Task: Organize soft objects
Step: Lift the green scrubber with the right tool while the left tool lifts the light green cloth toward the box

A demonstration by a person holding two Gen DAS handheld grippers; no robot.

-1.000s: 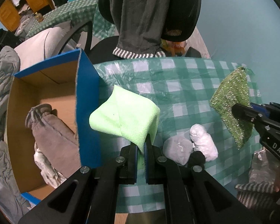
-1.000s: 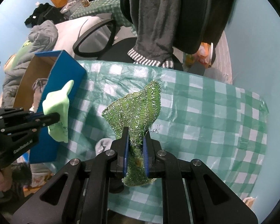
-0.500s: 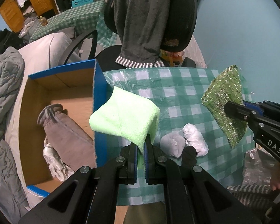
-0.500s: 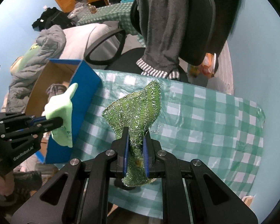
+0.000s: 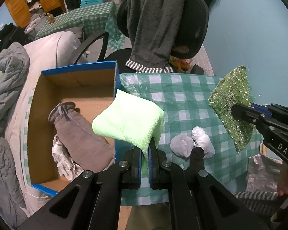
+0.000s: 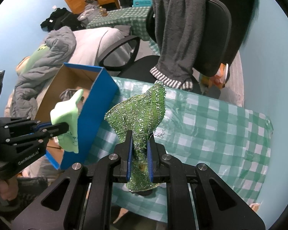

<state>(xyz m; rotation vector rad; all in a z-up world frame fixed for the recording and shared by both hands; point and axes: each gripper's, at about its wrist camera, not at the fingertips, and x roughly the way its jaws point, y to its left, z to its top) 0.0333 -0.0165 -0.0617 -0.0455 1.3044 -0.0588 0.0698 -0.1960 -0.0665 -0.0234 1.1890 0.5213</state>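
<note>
My left gripper point(image 5: 145, 149) is shut on a pale green cloth point(image 5: 128, 120), held in the air over the right wall of a blue cardboard box point(image 5: 76, 71). The same cloth point(image 6: 67, 115) shows in the right wrist view beside the box point(image 6: 98, 113). My right gripper point(image 6: 139, 143) is shut on a glittery green scouring cloth point(image 6: 142, 111), lifted above the green checked table point(image 6: 211, 126); the left wrist view also shows this scouring cloth point(image 5: 232, 99). Inside the box lie a grey-brown sock point(image 5: 80, 134) and a white rag point(image 5: 63, 159). On the table rest a grey sock ball point(image 5: 181, 145), a white one point(image 5: 202, 138) and a black one point(image 5: 196, 155).
An office chair point(image 5: 192, 23) with a dark grey towel point(image 5: 153, 19) draped over it stands behind the table. Grey bedding and clothes point(image 5: 7, 88) are piled left of the box. A second checked table point(image 5: 82, 21) stands further back. A person's hand point(image 6: 2, 189) grips the left tool.
Both grippers have risen with their cloths, so the table and box look smaller and lower. The box interior has come further into the left wrist view.
</note>
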